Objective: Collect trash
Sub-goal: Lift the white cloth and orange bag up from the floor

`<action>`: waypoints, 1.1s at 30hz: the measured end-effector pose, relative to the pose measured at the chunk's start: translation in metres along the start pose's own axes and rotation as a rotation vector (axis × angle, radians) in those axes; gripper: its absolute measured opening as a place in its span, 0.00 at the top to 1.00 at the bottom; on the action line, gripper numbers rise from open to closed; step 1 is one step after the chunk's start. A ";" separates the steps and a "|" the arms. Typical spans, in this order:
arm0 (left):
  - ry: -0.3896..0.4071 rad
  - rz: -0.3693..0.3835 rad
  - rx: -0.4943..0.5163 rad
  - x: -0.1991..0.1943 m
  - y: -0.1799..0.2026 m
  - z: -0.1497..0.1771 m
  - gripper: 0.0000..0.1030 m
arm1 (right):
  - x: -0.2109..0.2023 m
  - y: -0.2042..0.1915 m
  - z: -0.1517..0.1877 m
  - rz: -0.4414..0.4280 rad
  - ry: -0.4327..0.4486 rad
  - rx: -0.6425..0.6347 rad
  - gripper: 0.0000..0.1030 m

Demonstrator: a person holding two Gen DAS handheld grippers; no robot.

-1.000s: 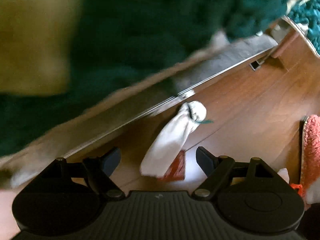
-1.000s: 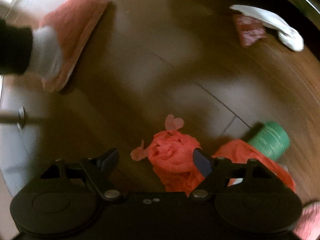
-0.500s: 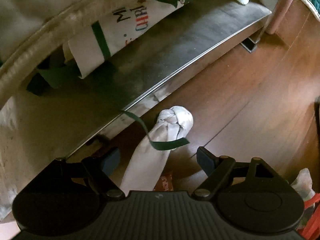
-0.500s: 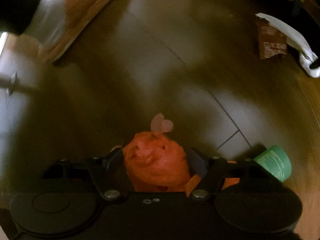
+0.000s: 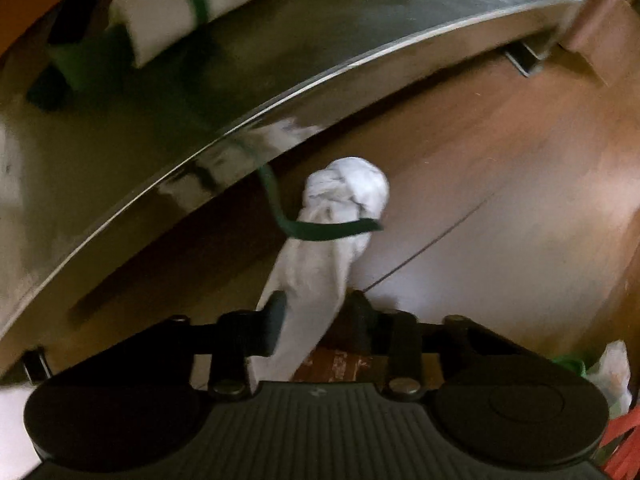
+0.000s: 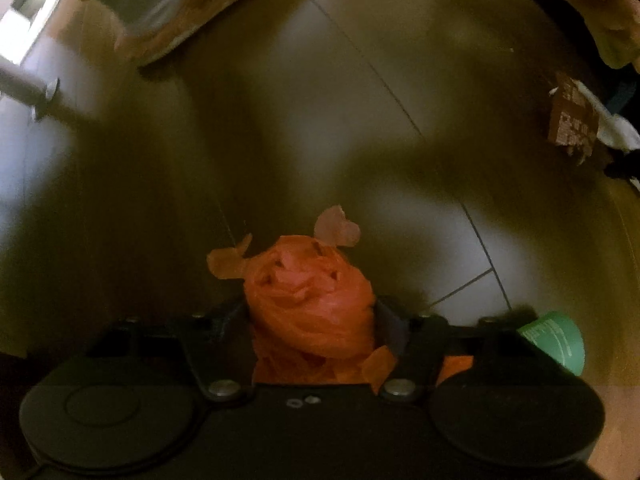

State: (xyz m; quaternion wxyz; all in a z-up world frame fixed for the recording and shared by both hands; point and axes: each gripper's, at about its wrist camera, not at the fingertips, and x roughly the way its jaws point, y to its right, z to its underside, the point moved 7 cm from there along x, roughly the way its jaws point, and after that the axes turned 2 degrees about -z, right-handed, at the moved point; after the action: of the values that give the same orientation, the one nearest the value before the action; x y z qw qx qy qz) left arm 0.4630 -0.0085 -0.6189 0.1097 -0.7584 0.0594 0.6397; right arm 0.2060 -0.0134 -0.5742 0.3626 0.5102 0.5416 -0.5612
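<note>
Left wrist view: my left gripper [image 5: 316, 312] is pinched on the lower end of a white knotted bag [image 5: 332, 232], both fingers pressed against its sides. The bag stretches forward from the jaws over the wooden floor [image 5: 500, 184], its knot at the far end. A dark green ribbon [image 5: 320, 230] crosses the bag just below the knot and curves up toward the edge of a low glossy shelf [image 5: 240, 92] beyond it. On that shelf lies white printed paper with a green band [image 5: 180, 4], blurred. Under the bag, close to my gripper body, a brown wrapper [image 5: 340, 364] shows on the floor. At the far right edge, a pale crumpled bag [image 5: 610, 372] and a bit of orange

Right wrist view: my right gripper [image 6: 312, 320] is clamped on a crumpled orange plastic bag [image 6: 308, 300], which fills the gap between the fingers; torn flaps stick out from its top. Just to the right of my gripper lies a green paper cup [image 6: 556, 340] on its side. Well apart, at the upper right, the brown wrapper [image 6: 570, 124] touches the white bag [image 6: 616, 128]. A pinkish slipper [image 6: 212, 4] sits at the top left, blurred
</note>
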 end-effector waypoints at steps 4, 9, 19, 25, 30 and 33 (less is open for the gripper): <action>-0.009 0.017 -0.074 -0.007 -0.012 0.004 0.84 | -0.001 -0.002 0.000 0.007 0.008 -0.004 0.41; -0.011 0.024 -0.138 -0.025 -0.026 0.016 0.90 | -0.016 0.008 -0.002 0.002 0.028 0.065 0.42; 0.007 0.105 -0.253 -0.090 -0.059 0.026 0.93 | -0.083 0.054 -0.003 -0.013 0.097 0.411 0.43; 0.012 0.113 -0.273 -0.135 -0.085 0.037 0.93 | -0.147 0.080 -0.007 0.001 0.196 0.546 0.43; 0.030 0.159 -0.204 -0.143 -0.080 0.044 0.93 | -0.200 0.091 0.005 0.040 0.266 0.659 0.43; 0.036 0.141 -0.140 -0.134 -0.065 0.041 0.93 | -0.220 0.097 0.010 0.067 0.299 0.673 0.43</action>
State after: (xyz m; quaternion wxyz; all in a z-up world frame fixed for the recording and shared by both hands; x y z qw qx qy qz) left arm 0.4153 0.0579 -0.4876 0.0104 -0.7695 0.0697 0.6347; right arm 0.3447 -0.0700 -0.3855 0.1093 0.6947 0.3567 -0.6150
